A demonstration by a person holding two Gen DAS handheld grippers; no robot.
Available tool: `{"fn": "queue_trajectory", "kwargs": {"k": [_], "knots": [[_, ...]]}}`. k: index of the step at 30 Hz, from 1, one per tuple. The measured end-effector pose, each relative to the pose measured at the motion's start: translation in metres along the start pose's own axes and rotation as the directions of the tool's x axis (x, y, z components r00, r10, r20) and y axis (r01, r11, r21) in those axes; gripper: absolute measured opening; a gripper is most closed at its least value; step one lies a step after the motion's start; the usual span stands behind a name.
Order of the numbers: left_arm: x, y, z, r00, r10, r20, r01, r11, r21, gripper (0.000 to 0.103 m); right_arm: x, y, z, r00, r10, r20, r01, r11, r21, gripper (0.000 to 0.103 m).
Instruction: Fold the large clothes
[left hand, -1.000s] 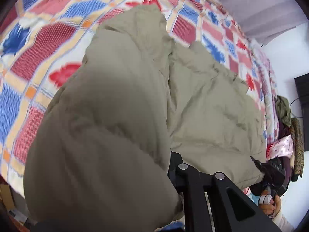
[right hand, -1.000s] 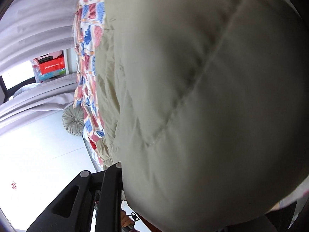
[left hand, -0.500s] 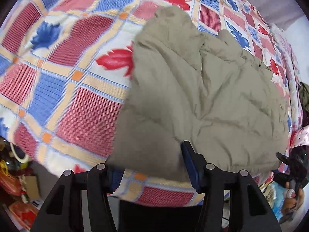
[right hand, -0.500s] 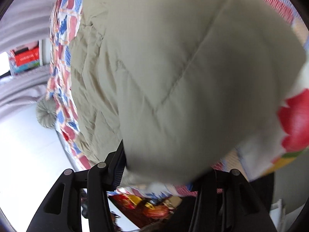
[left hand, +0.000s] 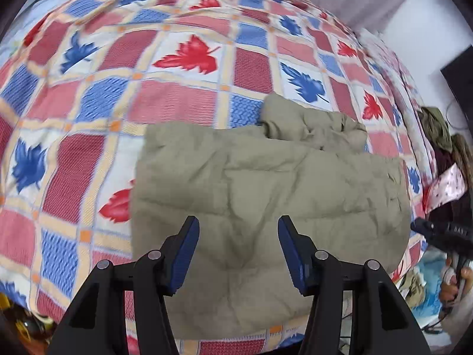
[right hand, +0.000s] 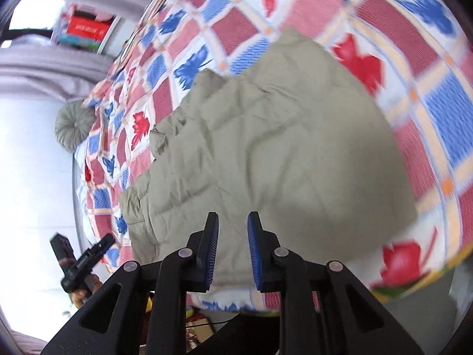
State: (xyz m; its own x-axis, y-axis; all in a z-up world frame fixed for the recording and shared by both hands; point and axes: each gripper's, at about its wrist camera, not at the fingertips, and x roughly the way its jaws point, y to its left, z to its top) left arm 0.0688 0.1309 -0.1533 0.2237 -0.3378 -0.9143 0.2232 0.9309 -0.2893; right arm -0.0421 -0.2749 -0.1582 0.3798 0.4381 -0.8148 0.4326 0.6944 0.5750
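Jacket (left hand: 266,207) released, flat; fingers (left hand: 189,236) clear above

Left wrist cam sits close above the near bed edge, looking down and forward past its fingers (left hand: 192,236) at the jacket (left hand: 266,195) on the quilt (left hand: 165,59). Right wrist cam is rolled sideways, just as close, jacket (right hand: 266,148) ahead of its fingers (right hand: 211,236), wall and cushion (right hand: 74,124) off to the fingers' left. Both share the jacket and quilt (right hand: 428,88), and each catches the other gripper at its frame edge: right gripper (left hand: 437,233), left gripper (right hand: 85,257).
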Motion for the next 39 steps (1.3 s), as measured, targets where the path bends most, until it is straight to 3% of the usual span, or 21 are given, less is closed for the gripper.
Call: {"fn": "queue_trajectory", "kwargs": {"k": [5,10,12,15,18,22,28,34,39], "knots": [[0.038,-0.028,0.02,0.999,-0.027,-0.023,0.029,0.998,0.054,0.057,0.027,0.023,0.008,1.0,-0.012,-0.028,0.008,0.993,-0.119,0.022],[0.085,-0.018,0.034,0.997,0.081,-0.013,-0.08,0.995,0.056,0.057,0.073,0.023,0.031,0.995,-0.071,-0.071,0.057,0.983,-0.175,0.022],[0.095,-0.008,0.039,0.996,0.087,0.002,-0.087,0.995,0.042,0.057,0.086,0.015,0.04,0.992,-0.106,-0.074,0.091,0.98,-0.176,0.022],[0.106,-0.002,0.05,0.993,0.114,0.025,-0.115,0.992,0.057,0.057,0.093,0.002,0.063,0.988,-0.152,-0.03,0.145,0.975,-0.167,0.019],[0.118,0.003,0.06,0.988,0.148,0.045,-0.151,0.986,0.075,0.057,0.081,-0.016,0.086,0.971,-0.234,0.05,0.239,0.958,-0.156,0.019],[0.135,0.015,0.071,0.983,0.17,0.065,-0.172,0.985,0.016,0.057,0.071,-0.041,0.105,0.946,-0.307,0.107,0.319,0.941,-0.118,0.013],[0.165,0.027,0.082,0.98,0.181,0.081,-0.176,0.982,-0.064,0.06,0.096,-0.072,0.128,0.946,-0.308,0.102,0.317,0.945,-0.084,0.006],[0.174,0.03,0.09,0.971,0.218,0.095,-0.209,0.973,-0.098,0.06,0.114,-0.077,0.138,0.937,-0.32,0.137,0.334,0.938,-0.091,0.005],[0.145,0.038,0.096,0.957,0.275,0.089,-0.261,0.955,-0.142,0.06,0.103,-0.072,0.137,0.934,-0.336,0.125,0.346,0.936,-0.071,0.006]]}}
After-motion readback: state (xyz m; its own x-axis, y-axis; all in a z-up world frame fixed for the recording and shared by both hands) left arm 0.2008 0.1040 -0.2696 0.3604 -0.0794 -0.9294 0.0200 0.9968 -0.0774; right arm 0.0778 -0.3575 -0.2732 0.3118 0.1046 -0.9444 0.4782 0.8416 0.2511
